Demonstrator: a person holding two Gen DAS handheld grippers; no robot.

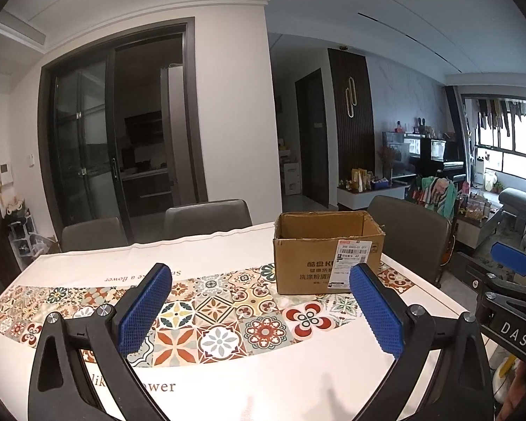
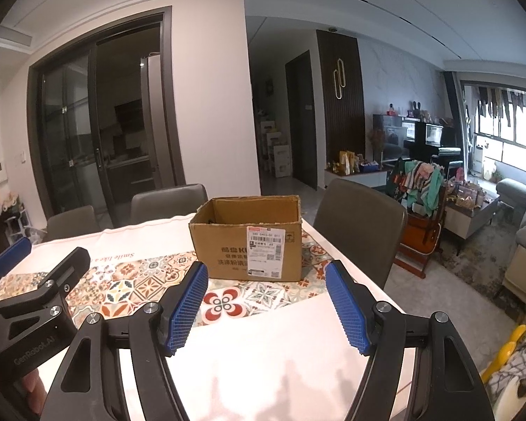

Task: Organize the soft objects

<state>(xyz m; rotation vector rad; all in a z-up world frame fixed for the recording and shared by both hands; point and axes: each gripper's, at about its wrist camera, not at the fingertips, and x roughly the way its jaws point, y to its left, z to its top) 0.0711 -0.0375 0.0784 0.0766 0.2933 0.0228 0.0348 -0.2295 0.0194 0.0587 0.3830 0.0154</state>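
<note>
A white table (image 1: 228, 252) with a patterned tile-print runner fills both lower frames. The open brown cardboard box (image 2: 249, 245) stands mid-frame; only the right wrist view shows its inner wall. The left gripper (image 1: 263, 280) and right gripper (image 2: 266, 277) hover with fingers spread, gripping nothing.

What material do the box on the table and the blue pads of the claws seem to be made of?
Box: brown corrugated cardboard, matte; ragged top edges, paper label stuck on. Blue pads: probably rubber or soft plastic, matte, with a fine grid texture.
</note>
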